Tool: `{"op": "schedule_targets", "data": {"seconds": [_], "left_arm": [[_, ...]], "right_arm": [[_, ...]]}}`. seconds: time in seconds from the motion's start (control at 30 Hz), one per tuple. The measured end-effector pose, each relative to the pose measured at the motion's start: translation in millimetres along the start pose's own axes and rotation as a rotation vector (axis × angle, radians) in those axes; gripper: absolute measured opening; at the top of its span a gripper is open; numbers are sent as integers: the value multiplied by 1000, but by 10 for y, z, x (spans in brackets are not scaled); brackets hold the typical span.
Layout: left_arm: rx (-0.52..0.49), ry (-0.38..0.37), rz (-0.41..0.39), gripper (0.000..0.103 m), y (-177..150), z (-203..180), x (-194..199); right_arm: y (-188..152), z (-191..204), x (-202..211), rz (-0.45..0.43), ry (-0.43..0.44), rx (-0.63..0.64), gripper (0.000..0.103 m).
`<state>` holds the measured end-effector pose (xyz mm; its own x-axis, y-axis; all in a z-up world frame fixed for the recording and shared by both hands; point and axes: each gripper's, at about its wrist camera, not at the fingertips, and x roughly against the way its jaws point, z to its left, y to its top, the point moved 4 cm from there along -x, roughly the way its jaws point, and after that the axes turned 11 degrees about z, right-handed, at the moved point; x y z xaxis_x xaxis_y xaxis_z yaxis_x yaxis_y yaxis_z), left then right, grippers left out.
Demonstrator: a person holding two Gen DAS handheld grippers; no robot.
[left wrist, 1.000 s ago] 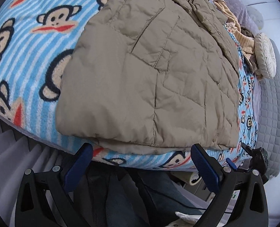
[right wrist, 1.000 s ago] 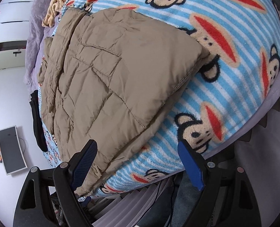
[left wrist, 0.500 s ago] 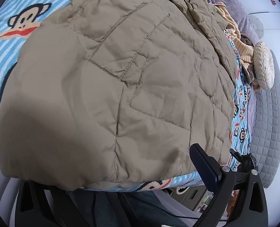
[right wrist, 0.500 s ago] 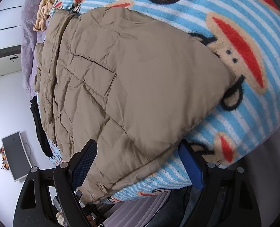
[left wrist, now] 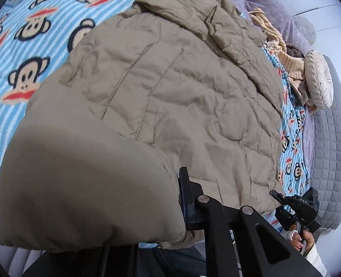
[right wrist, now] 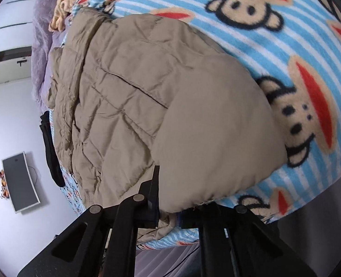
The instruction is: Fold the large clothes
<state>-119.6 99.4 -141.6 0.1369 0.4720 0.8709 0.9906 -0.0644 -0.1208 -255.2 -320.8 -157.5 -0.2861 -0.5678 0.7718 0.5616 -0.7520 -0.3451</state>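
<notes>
One tan quilted jacket (left wrist: 175, 97) lies spread on a bed covered by one blue-striped blanket (left wrist: 32, 53) printed with monkey faces. Its near hem sits at the bed's edge, bunched up and lifted toward both cameras.

The left gripper (left wrist: 147, 210) has the hem's left corner between its fingers: only one finger (left wrist: 187, 198) shows, pressed against the puffed fabric, while the other is hidden under the cloth. The fingers look clamped on the jacket.

The right gripper (right wrist: 168, 207) pinches the hem's right corner, its two fingers (right wrist: 153, 196) drawn close together with a fold of tan fabric squeezed between them.

In the left view the right gripper's black body (left wrist: 297, 210) appears at the jacket's far lower corner, with one hand (left wrist: 302, 237) and a white sleeve beneath it.

At the head of the bed lie one purple blanket (left wrist: 267, 7), one pile of yellow striped clothes (left wrist: 283, 55) and one round cream cushion (left wrist: 320, 78). A grey quilted mattress edge (left wrist: 329, 143) runs along the side. In the right view one dark garment (right wrist: 51, 147) hangs over the bed's side, and one monitor (right wrist: 20, 182) stands against the white wall.
</notes>
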Motion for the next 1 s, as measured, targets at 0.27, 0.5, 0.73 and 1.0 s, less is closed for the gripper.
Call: {"op": "schedule_targets", "data": {"seconds": [0.27, 0.5, 0.73, 1.0], "left_arm": [[-87, 7, -188, 15, 523, -542, 604], [-88, 41, -372, 15, 1192, -944, 1025], [-78, 93, -472, 15, 1990, -1172, 1083], [-85, 202, -426, 15, 2969, -1034, 550]], "right_arm": [[293, 896, 405, -74, -67, 270, 9], [733, 1831, 758, -155, -112, 521, 9], [1313, 2670, 672, -219, -177, 668, 9], [2070, 3119, 123, -260, -211, 639, 9]]}}
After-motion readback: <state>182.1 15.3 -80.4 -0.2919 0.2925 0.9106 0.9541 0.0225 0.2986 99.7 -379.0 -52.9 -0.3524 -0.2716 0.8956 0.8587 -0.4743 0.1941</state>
